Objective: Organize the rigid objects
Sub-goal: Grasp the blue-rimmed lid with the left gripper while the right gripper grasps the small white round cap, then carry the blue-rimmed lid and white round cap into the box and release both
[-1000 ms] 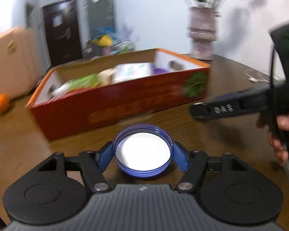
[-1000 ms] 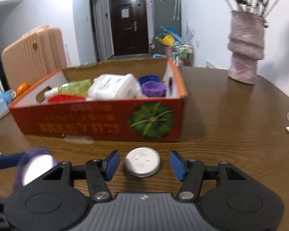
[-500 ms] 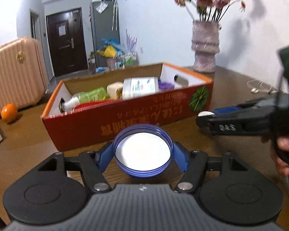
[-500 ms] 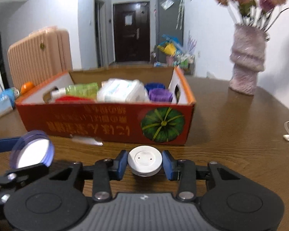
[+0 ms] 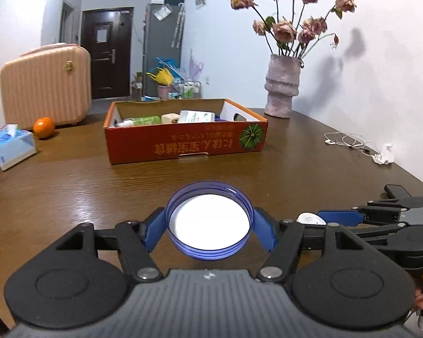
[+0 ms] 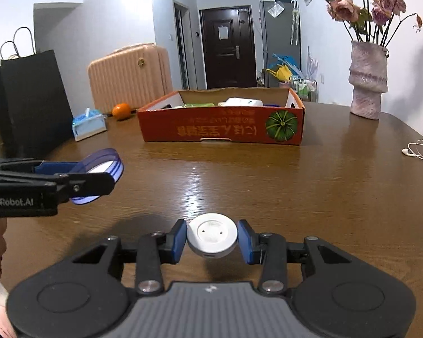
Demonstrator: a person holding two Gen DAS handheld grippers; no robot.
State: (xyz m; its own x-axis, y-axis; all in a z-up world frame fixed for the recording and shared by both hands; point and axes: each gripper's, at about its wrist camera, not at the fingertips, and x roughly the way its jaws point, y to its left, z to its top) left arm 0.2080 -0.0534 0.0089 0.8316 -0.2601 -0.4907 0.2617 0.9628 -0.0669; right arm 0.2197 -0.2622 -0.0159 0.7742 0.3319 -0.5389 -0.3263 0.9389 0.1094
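My left gripper (image 5: 210,226) is shut on a blue jar lid (image 5: 208,219) with a white inside, held above the wooden table (image 5: 70,186); the lid also shows in the right wrist view (image 6: 104,169). My right gripper (image 6: 212,238) is shut on a white round puck (image 6: 212,233), also held above the table; it shows in the left wrist view (image 5: 310,219). The orange cardboard box (image 5: 183,143) with a pumpkin picture stands well ahead of both grippers and holds bottles and containers. It also shows in the right wrist view (image 6: 222,129).
A pink vase with dried roses (image 5: 282,90) stands at the back right. White earphones (image 5: 349,140) lie at the right. A tissue box (image 5: 10,148) and an orange (image 5: 43,127) sit at the left, by a pink suitcase (image 5: 45,84) and a black bag (image 6: 31,98).
Both grippers have pulled back from the box and risen. The right gripper closed on the white puck and lifted it off the table. The left keeps the blue lid.
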